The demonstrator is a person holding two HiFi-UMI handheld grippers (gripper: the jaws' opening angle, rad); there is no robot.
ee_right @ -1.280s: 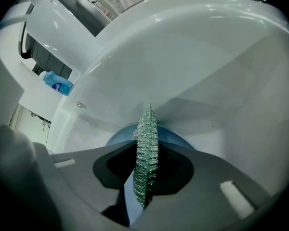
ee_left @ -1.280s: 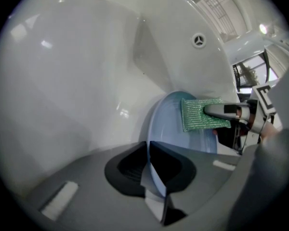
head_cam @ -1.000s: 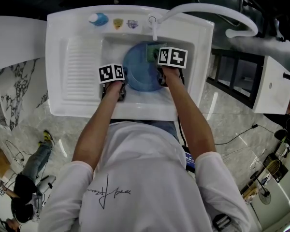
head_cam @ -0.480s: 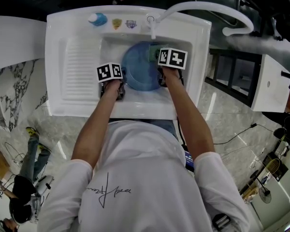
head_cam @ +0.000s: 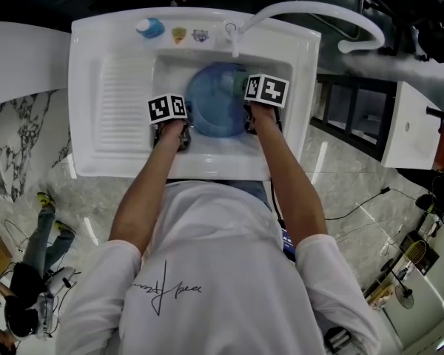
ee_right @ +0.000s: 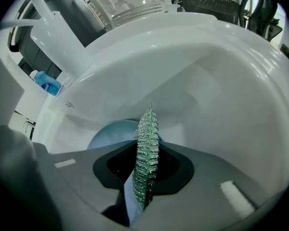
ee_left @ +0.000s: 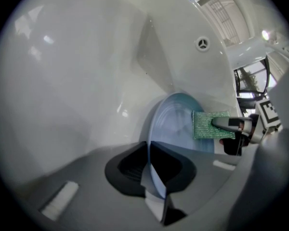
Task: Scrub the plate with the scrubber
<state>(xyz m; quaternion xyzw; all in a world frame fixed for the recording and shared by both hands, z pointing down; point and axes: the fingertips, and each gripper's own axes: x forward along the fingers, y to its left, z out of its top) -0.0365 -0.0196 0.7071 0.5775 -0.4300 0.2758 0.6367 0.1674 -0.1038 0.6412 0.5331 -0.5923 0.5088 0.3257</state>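
Gripping the blue plate [ee_left: 176,124] by its rim inside the white sink [head_cam: 118,87], the left gripper [ee_left: 151,174] is closed on it. The right gripper [ee_right: 144,174] clamps the green scrubber [ee_right: 147,143] (edge-on in its own view), whose flat face on the plate shows only in the left gripper view.

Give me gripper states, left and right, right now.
Left gripper: shut on the blue plate rim.
Right gripper: shut on the green scrubber.
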